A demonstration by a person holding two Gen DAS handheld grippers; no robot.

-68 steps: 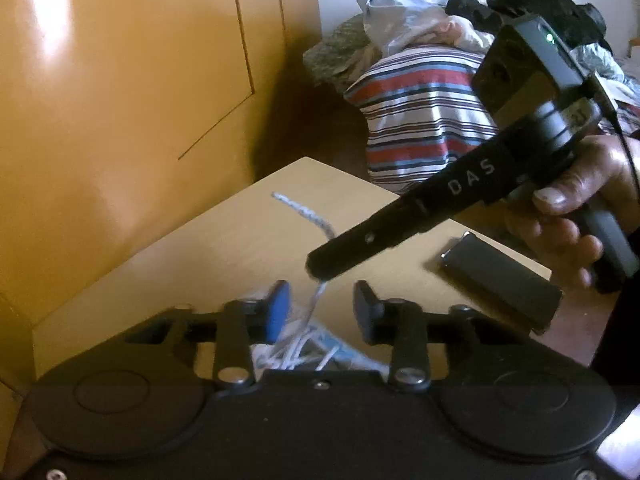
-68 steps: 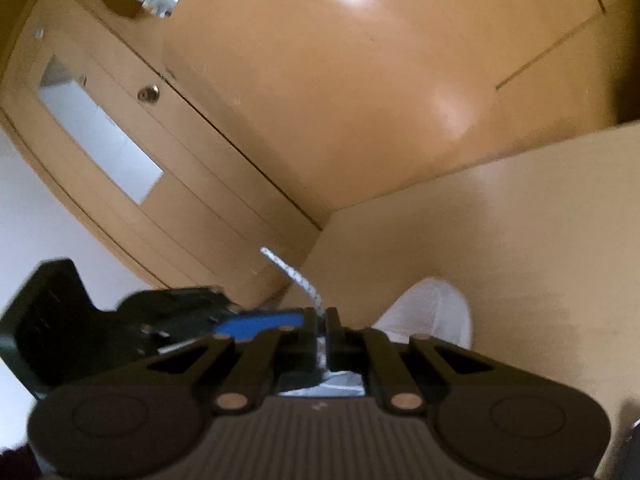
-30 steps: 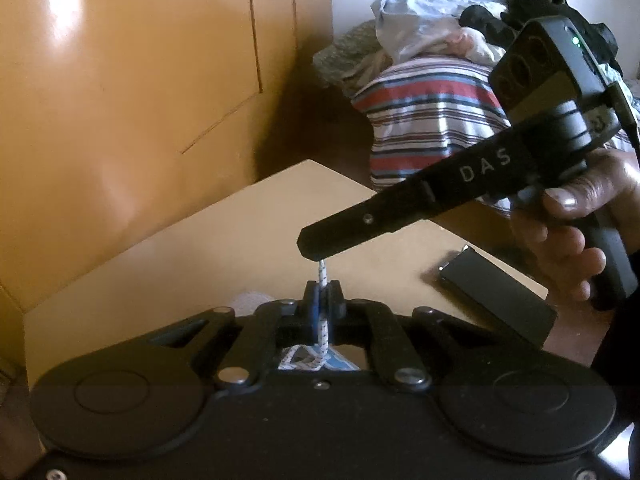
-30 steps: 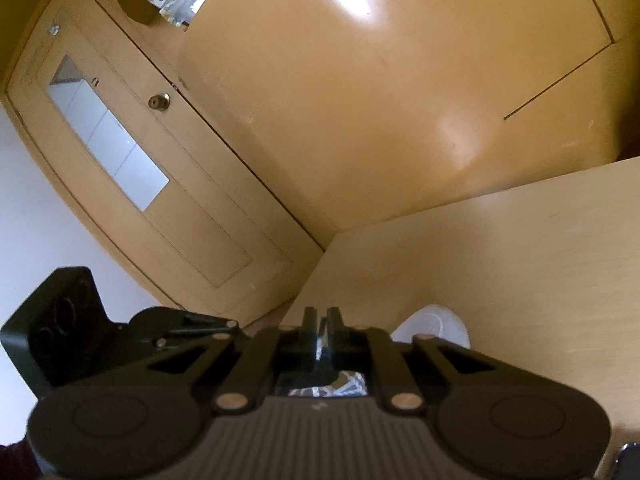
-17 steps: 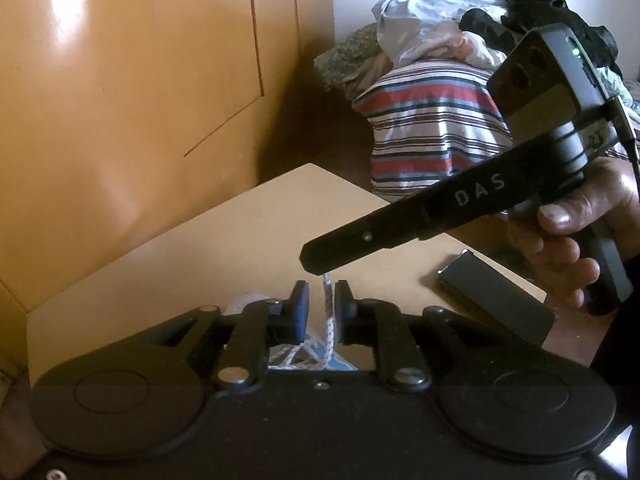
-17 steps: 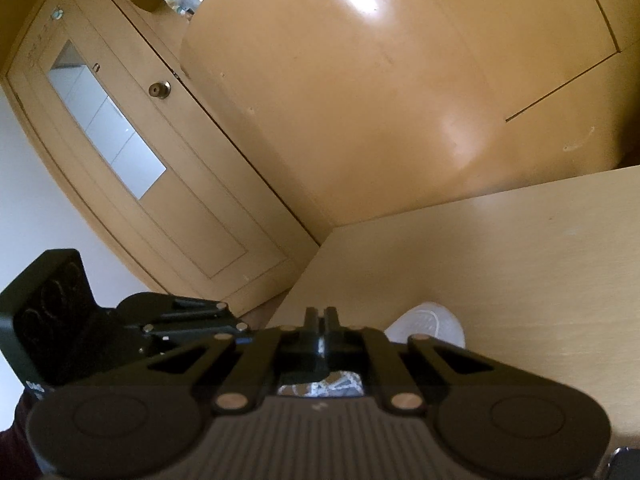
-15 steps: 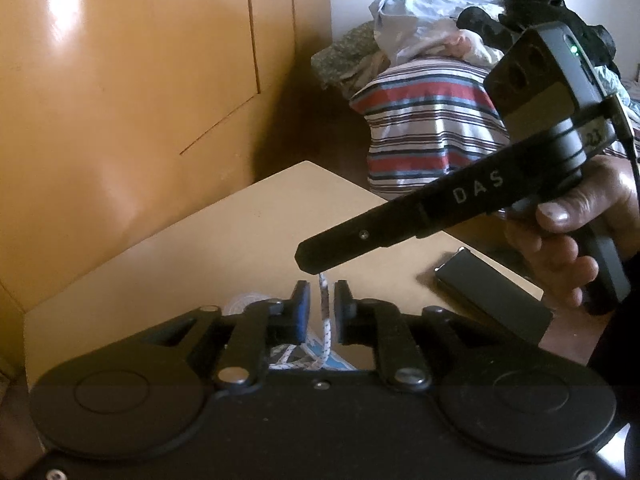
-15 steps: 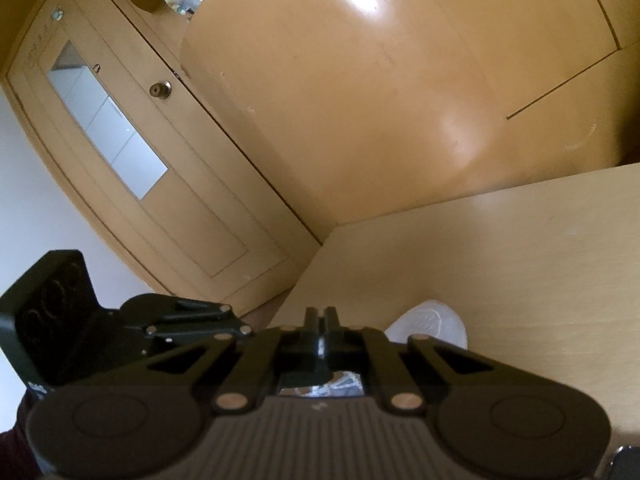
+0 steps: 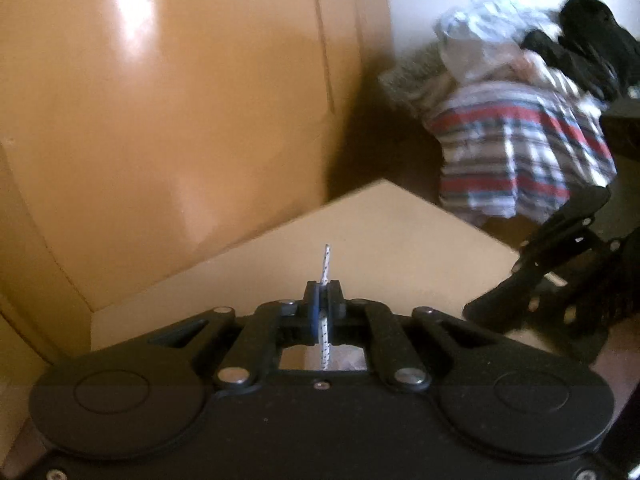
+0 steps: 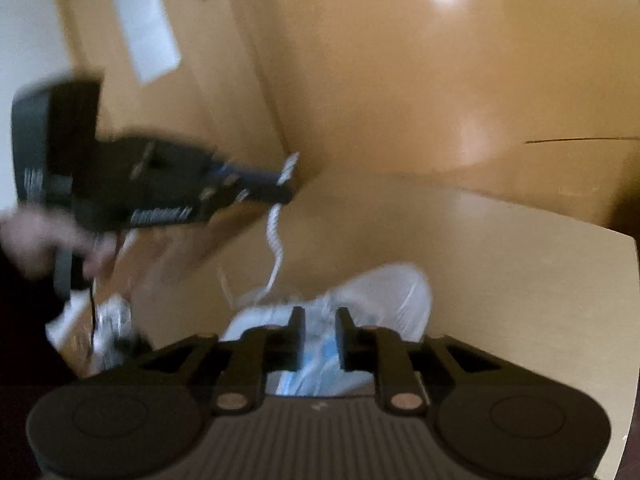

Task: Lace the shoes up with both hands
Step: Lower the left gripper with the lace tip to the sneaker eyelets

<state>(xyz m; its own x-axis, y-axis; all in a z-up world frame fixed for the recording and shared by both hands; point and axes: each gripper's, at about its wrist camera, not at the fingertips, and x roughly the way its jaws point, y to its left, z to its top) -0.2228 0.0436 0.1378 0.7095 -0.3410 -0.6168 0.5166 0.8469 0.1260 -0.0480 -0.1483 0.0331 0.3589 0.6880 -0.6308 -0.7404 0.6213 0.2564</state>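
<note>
Writing on either tool blurs unreadably; left gripper (image 9: 323, 302) pinches the lace (image 10: 274, 236), right gripper (image 10: 320, 330) opening, empty.

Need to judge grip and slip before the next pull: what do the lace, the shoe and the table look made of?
Lace: woven cord, white with dark flecks, matte; its short free end stands stiff above the shut left gripper.
Shoe: white upper, probably fabric or synthetic; blur leaves it open.
Table: pale wood-look board, smooth with a low sheen, likely laminate.

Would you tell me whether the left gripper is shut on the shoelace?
Shut on it: the left gripper pads clamp the white shoelace, whose tip sticks up above them.
</note>
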